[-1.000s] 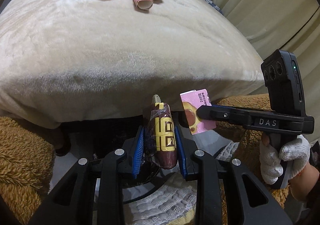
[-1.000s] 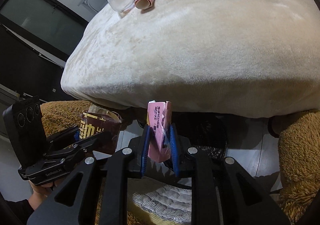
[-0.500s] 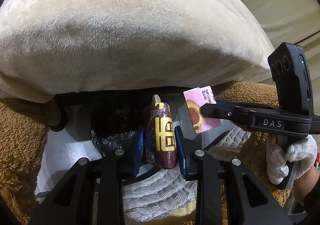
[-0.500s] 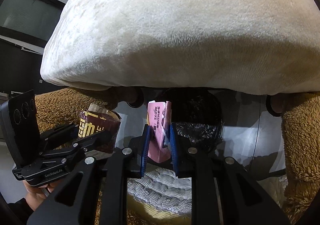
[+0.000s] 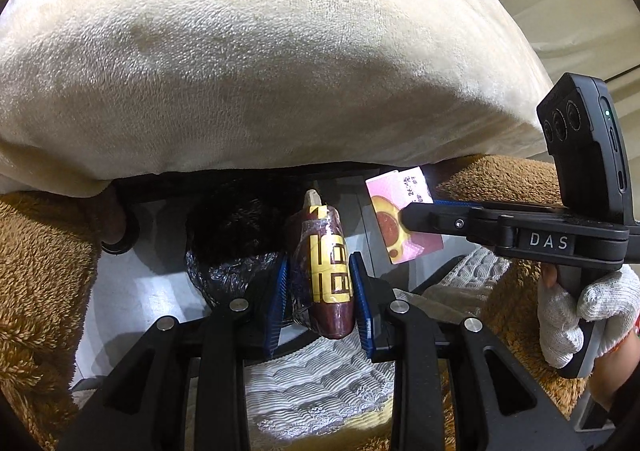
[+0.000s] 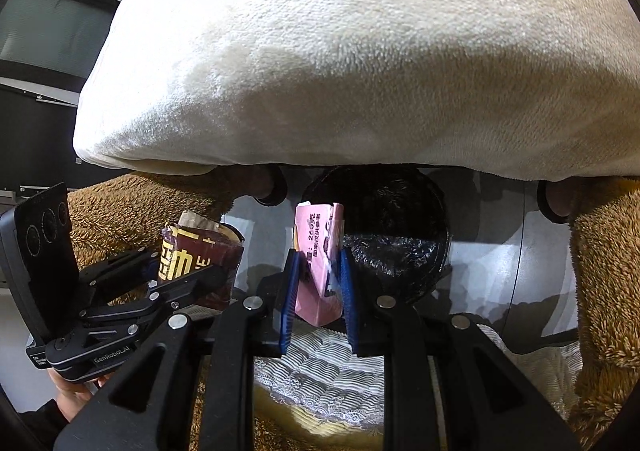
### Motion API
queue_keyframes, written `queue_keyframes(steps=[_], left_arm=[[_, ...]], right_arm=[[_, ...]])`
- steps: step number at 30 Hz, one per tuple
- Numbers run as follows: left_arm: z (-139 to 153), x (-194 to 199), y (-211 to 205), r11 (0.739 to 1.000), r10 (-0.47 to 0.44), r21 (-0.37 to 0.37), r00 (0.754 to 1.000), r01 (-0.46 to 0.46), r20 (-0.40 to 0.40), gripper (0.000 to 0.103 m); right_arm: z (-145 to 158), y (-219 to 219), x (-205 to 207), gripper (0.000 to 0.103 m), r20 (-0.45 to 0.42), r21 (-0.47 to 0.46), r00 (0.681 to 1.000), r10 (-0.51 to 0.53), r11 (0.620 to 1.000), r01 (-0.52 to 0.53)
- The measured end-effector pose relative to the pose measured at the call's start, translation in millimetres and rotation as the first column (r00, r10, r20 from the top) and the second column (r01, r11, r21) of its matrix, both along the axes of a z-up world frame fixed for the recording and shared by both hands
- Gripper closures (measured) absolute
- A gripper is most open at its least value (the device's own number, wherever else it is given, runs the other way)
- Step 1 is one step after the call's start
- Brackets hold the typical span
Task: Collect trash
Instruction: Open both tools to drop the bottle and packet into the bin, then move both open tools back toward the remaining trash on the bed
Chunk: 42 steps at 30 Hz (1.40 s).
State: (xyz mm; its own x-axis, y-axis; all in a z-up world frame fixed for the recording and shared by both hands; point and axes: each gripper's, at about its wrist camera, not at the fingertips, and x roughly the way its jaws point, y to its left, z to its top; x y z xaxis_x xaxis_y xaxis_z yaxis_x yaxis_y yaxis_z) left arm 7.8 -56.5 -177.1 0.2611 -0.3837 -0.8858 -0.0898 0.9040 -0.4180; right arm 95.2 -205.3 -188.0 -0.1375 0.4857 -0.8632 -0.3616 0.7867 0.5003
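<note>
Cream plush fabric [image 5: 280, 63] bulges across the upper half of both wrist views, draped over a surface whose kind cannot be told, with brown shaggy fabric [image 5: 36, 271] at 9 and 3 o'clock below it. Under its hanging edge sits a round bin lined with a crinkled black bag [image 6: 394, 247], on a pale glossy floor [image 6: 488, 271].

The left gripper [image 5: 319, 291] is closed on a dark maroon snack wrapper [image 5: 324, 271] with bold yellow block characters; the blue pads [image 5: 279, 295] press both its sides, and a pale torn tip sticks up at 12 o'clock. In this view the bin shows at 10 o'clock of the wrapper, half hidden by it.

The right gripper [image 6: 318, 287] is clamped on a pink packet [image 6: 320, 251] with small dark print, its top edge ragged and open. The packet stands upright directly before the bin's mouth, covering part of the rim.

Each gripper appears in the other's view: the right one [image 5: 404, 217] at 3 o'clock, held by a white-gloved hand [image 5: 580, 319]; the left one [image 6: 224, 271] at 9 o'clock, with its hand mostly cut off at the frame edge. A clear plastic item at the top edge of the right view is too cropped to identify.
</note>
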Motion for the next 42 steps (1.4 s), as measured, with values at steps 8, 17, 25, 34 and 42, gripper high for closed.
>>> queue_keyframes(steps=[8,17,25,34,42], left_arm=[[3,-1,9,0.999,0.032,-0.003,0.999,-0.032,0.019,0.053],[12,-3,13,0.999,0.048,0.007,0.997,-0.048,0.061,0.053],[28,-8,15,0.998,0.060,0.011,0.989,-0.062,0.136,0.053],[66,-19,25,0.996,0.062,0.045,0.948,-0.081,0.313,0.053],[102,-15,40,0.995,0.048,0.057,0.900,-0.080,0.433,0.039]], right_arm=[[3,-5,3,0.075,-0.008,0.017,1.000,-0.030,0.999,0.030],[10,-7,2,0.067,0.015,0.033,0.999,-0.046,0.998,0.045],[23,-9,-2,0.067,0.072,0.073,0.997,-0.041,0.997,0.036],[68,-29,-10,0.066,0.245,0.232,0.967,-0.073,0.973,0.015],[107,-36,-4,0.065,0.366,0.312,0.928,-0.075,0.949,-0.047]])
